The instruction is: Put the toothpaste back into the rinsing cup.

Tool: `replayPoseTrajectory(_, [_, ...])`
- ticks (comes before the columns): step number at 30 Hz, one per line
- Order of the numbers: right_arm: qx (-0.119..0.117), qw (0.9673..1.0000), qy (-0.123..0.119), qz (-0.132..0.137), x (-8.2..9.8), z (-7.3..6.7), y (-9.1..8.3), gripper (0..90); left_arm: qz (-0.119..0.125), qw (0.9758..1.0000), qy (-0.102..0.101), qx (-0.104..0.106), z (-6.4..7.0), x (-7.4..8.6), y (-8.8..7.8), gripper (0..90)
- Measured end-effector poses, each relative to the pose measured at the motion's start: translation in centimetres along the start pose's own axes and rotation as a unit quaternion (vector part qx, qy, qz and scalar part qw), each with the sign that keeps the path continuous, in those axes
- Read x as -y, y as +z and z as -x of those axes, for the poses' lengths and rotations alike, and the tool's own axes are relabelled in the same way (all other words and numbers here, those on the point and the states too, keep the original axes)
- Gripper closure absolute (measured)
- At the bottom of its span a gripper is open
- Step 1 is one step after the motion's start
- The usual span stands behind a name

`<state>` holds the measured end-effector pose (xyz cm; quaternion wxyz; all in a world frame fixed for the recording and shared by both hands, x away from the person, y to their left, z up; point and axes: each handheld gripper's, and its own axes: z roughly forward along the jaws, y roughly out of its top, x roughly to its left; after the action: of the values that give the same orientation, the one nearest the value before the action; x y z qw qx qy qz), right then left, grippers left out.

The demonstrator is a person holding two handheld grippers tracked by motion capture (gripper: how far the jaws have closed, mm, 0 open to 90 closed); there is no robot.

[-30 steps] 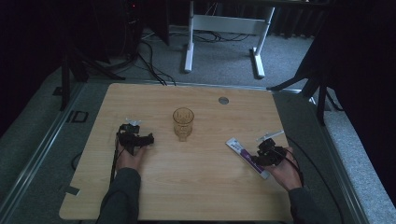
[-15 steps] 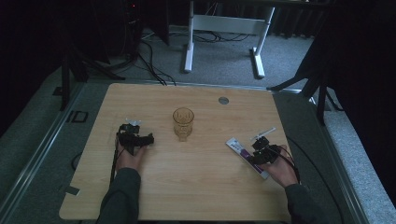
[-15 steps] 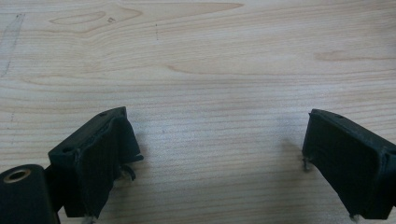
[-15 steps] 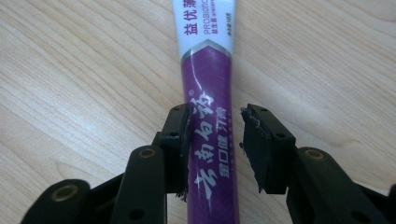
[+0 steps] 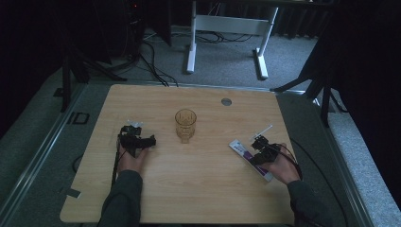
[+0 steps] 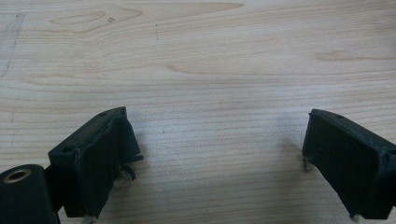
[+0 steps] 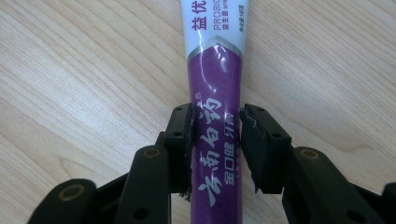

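Note:
A purple and white toothpaste tube (image 7: 215, 70) lies flat on the wooden table (image 5: 203, 189), at its right side (image 5: 238, 147). My right gripper (image 7: 215, 122) points down over the purple half; its jaws have just been closing, and both pads now touch the tube's sides. In the high view the right gripper (image 5: 259, 150) sits on the tube's middle. My left gripper (image 5: 142, 141) rests at the table's left, held still. Its jaws stand wide open (image 6: 215, 140) over bare wood with nothing between them.
An amber drinking glass (image 5: 185, 125) stands upright in the middle of the table, between the two hands. A round grey grommet (image 5: 226, 101) is set in the far edge. White desk legs (image 5: 191, 42) and cables lie on the floor beyond.
The right hand has shifted slightly left onto the tube, and its jaws have closed in on the tube's sides. The left hand and the glass have not moved.

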<state>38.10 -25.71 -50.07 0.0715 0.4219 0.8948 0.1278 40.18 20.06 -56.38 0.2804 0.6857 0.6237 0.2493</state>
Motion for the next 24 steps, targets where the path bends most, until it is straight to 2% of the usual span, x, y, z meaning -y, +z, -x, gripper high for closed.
replayPoseTrajectory(15, [-0.009, 0.9992, -0.007, -0.039, -1.0, 0.2, 0.1, 64.1, 0.000, 1.0000, 0.000, 0.000, 0.0, 0.0, 0.0, 7.6])
replayPoseTrajectory(24, [-0.014, 0.9966, -0.020, -0.079, -1.9, 0.3, 0.6, 62.8, 0.000, 1.0000, 0.000, 0.000, 0.0, 0.0, 0.0, 7.6])
